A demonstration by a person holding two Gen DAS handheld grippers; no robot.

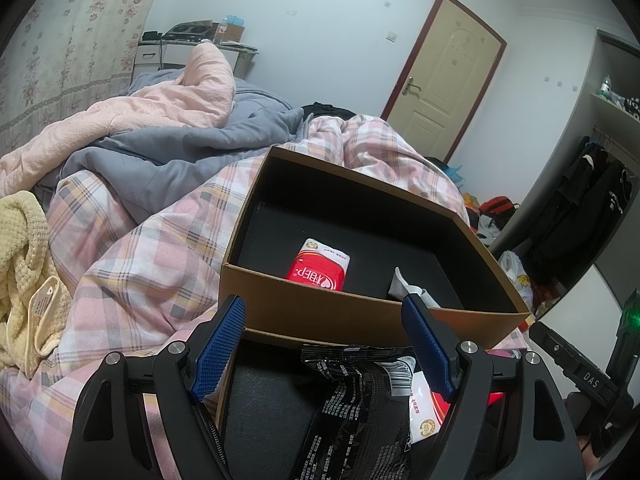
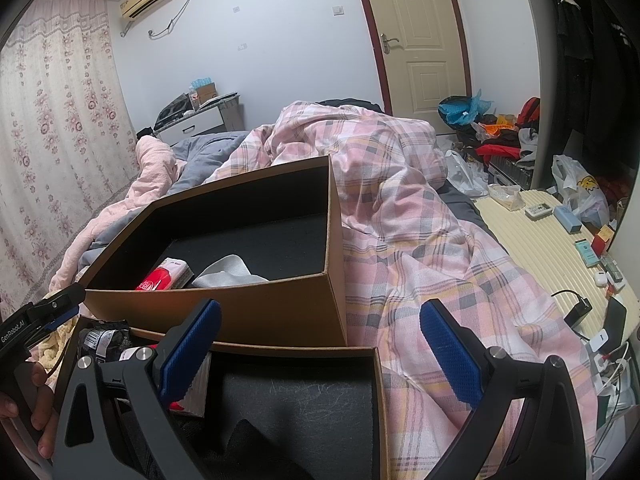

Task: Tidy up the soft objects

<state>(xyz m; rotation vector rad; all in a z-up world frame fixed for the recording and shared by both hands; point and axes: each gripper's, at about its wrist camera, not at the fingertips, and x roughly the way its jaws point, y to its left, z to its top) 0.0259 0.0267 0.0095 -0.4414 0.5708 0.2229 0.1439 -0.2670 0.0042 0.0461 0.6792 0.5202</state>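
Two brown cardboard boxes with black insides sit on a pink plaid quilt [image 1: 152, 256]. The far box [image 1: 320, 312] [image 2: 256, 316] holds a red tissue pack [image 1: 322, 266] [image 2: 166, 276] and a grey cloth [image 2: 228, 272] [image 1: 400, 286]. The near box [image 2: 378, 400] holds a black printed packet [image 1: 348, 408] and another red and white pack [image 1: 428, 412]. My left gripper [image 1: 324, 348] hangs open above the near box, nothing between its blue pads. My right gripper [image 2: 320, 354] is open too, over the near box's right part. A yellow knitted towel [image 1: 24, 272] lies at the left.
Pink and grey blankets [image 1: 168, 120] are heaped at the back of the bed. A cream mat [image 2: 560, 248] on the right carries small boxes, a charger and cables. Bags and clothes [image 2: 492, 128] crowd the floor by the door [image 2: 420, 40]. A hand [image 2: 40, 412] holds the left gripper.
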